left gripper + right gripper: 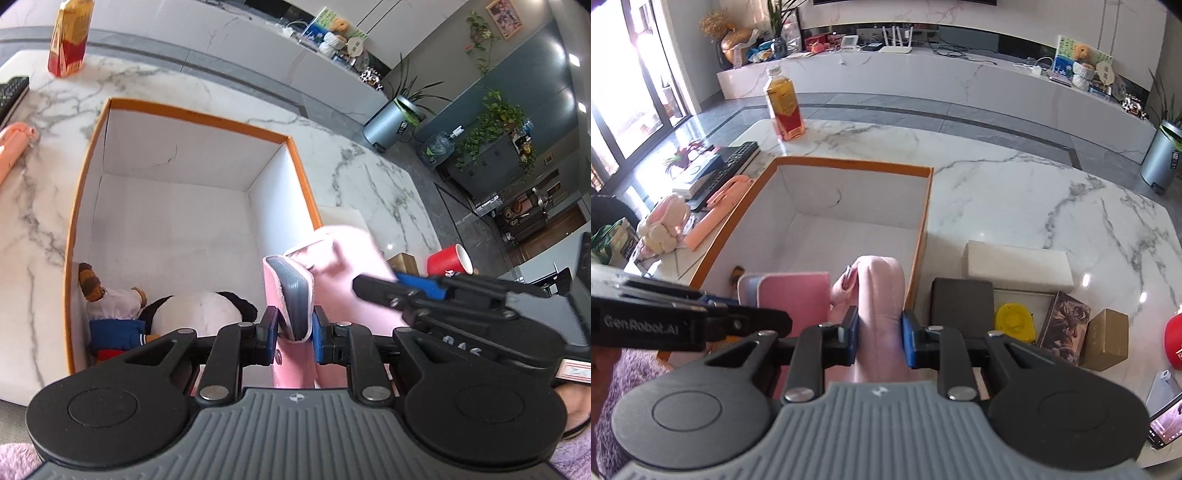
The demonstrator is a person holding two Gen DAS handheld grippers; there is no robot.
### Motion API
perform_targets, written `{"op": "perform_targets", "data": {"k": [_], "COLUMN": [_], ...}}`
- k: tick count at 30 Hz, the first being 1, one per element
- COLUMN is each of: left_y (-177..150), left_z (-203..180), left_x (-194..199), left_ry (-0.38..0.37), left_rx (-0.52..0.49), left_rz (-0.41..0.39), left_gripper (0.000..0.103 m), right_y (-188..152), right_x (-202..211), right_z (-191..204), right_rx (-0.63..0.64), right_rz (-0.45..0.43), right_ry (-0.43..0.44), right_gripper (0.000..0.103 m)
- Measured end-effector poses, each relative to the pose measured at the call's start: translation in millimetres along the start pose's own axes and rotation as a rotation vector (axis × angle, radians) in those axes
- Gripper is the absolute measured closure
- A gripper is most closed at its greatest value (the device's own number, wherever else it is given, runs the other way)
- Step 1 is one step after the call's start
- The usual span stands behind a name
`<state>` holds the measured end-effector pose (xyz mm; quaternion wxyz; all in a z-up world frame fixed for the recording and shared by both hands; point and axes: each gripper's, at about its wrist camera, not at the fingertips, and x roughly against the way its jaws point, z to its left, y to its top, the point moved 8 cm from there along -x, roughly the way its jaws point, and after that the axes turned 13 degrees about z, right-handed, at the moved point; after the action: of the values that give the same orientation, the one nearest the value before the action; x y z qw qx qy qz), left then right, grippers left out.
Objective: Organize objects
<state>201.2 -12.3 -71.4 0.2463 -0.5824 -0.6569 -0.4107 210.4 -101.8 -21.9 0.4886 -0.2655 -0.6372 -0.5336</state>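
An open orange-rimmed box with white walls sits on the marble table; it also shows in the right wrist view. Inside lie a panda plush and a small bear doll. Both grippers hold one pink pouch over the box's near right corner. My left gripper is shut on the pouch's grey-lined end. My right gripper is shut on the pouch's other end. The right gripper also shows in the left wrist view.
An orange drink bottle stands behind the box. Left of it lie a pink stick, a bunny plush and a remote. Right of it are a white box, a black box, a yellow object, small boxes and a red cup.
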Motion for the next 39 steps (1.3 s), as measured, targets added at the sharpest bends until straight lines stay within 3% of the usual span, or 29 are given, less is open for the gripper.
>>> {"op": "perform_targets", "data": {"k": [6, 11, 16, 21, 24, 29, 33, 35, 39], "left_y": [1, -4, -4, -3, -4, -5, -5, -6, -9], "left_z": [12, 27, 29, 27, 29, 35, 36, 34, 30], "left_x": [-18, -26, -35, -45, -50, -53, -50, -49, -45], "left_ry": [-0.002, 0.019, 0.011, 0.026, 0.027, 0.003, -0.009, -0.02, -0.005], "left_rx": [0.035, 0.065, 0.053, 0.045, 0.058, 0.094, 0.107, 0.112, 0.099], "left_rz": [0.046, 0.077, 0.135, 0.172, 0.182, 0.18, 0.176, 0.17, 0.158], "left_gripper": [0.081, 0.082, 0.082, 0.081, 0.08, 0.079, 0.072, 0.06, 0.055], "right_y": [0, -4, -9, -8, -11, -22, -30, -40, -50], "right_x": [-7, -17, -34, -36, -39, -50, -50, -53, -54], "right_z": [23, 28, 19, 13, 11, 8, 24, 32, 40], "right_rx": [0.158, 0.106, 0.056, -0.028, -0.064, -0.016, 0.151, 0.248, 0.395], "right_rz": [0.008, 0.126, 0.187, 0.224, 0.273, 0.287, 0.28, 0.291, 0.26], "right_ry": [-0.105, 0.057, 0.084, 0.197, 0.248, 0.19, 0.116, 0.078, -0.017], "right_gripper": [0.077, 0.071, 0.069, 0.064, 0.069, 0.088, 0.092, 0.092, 0.092]}}
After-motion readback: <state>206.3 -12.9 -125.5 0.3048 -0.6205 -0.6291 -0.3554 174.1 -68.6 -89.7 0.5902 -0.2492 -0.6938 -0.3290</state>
